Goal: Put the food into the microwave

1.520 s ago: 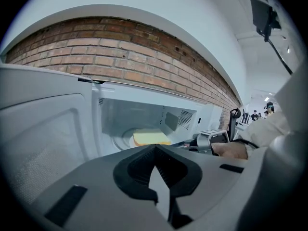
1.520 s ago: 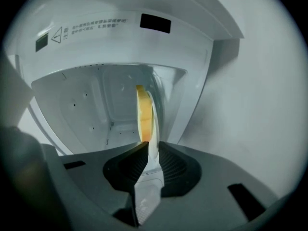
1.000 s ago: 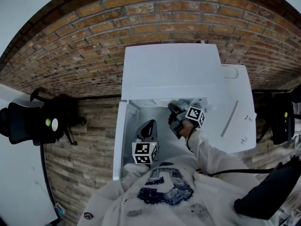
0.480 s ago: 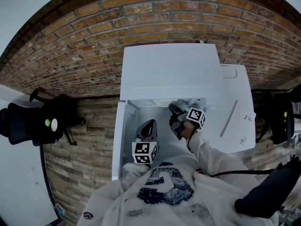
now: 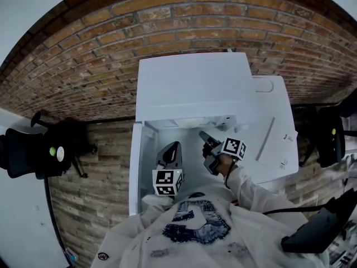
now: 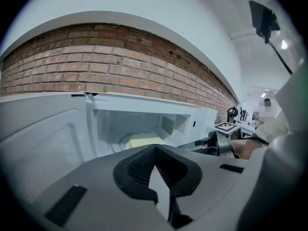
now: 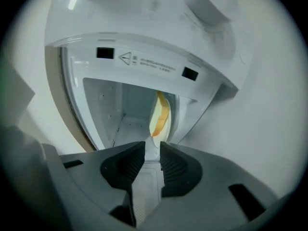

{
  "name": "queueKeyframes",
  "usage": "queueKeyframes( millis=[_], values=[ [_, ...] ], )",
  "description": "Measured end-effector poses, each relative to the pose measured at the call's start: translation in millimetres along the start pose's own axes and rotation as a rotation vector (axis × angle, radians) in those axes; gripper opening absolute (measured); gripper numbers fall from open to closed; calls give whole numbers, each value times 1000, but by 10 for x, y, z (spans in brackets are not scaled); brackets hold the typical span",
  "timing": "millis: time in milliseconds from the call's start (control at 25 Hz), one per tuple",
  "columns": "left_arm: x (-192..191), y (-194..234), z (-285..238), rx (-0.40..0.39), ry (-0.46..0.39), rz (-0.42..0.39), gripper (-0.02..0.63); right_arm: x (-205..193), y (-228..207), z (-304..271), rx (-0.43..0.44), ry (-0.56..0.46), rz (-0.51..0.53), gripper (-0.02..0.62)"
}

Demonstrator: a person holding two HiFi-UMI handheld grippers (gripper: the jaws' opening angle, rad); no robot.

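Observation:
The white microwave (image 5: 189, 88) stands open against a brick wall, its door (image 5: 134, 166) swung out to the left. Inside the cavity lies the yellow food (image 6: 142, 139), which the right gripper view shows edge-on as a yellow food slice (image 7: 160, 114) at the back right. My left gripper (image 5: 170, 148) hangs in front of the opening, its jaws (image 6: 155, 148) shut with nothing in them. My right gripper (image 5: 205, 139) is just outside the cavity mouth, aimed inward. Its jaws (image 7: 152, 148) stand slightly apart and hold nothing.
A white panel with a long handle (image 5: 270, 138) lies right of the microwave. A black office chair (image 5: 39, 149) stands at far left, another dark chair (image 5: 329, 141) at far right. The microwave's front frame (image 7: 144, 59) carries a warning label above the opening.
My right gripper has drawn back a little from the cavity toward me. The left gripper has hardly moved. The head view has shifted slightly.

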State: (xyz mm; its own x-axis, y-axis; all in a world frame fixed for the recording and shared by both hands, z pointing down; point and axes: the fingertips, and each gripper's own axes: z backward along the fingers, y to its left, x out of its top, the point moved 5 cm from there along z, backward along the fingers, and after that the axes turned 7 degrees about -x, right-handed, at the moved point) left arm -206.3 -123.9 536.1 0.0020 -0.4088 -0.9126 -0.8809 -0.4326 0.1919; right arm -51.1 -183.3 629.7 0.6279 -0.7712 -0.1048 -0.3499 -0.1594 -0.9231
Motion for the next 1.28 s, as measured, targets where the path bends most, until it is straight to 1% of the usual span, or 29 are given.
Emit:
queueKeyframes(
  millis=[120, 400, 520, 640, 880, 1040, 1120, 1280],
  values=[
    [78, -44, 38, -11, -13, -20, 8, 6, 146, 170, -20, -17, 153, 100],
    [300, -123, 151, -21, -50, -54, 8, -1, 569, 569, -71, -98, 519, 48],
    [403, -142, 216, -20, -63, -62, 8, -77, 792, 736, -74, -132, 658, 34],
    [504, -154, 263, -20, -74, -68, 8, -118, 992, 918, -93, -195, 776, 23],
    [698, -240, 379, -13, -107, -97, 8, -172, 1306, 1199, -107, -271, 934, 17],
    [753, -274, 466, -2, -120, -118, 8, -200, 1437, 1302, -119, -319, 1022, 15],
    [752, -278, 487, 3, -120, -119, 8, -207, 1474, 1314, -120, -333, 1050, 15],
    [747, -283, 496, 6, -121, -121, 8, -235, 1483, 1306, -126, -333, 1073, 14]
  ],
)
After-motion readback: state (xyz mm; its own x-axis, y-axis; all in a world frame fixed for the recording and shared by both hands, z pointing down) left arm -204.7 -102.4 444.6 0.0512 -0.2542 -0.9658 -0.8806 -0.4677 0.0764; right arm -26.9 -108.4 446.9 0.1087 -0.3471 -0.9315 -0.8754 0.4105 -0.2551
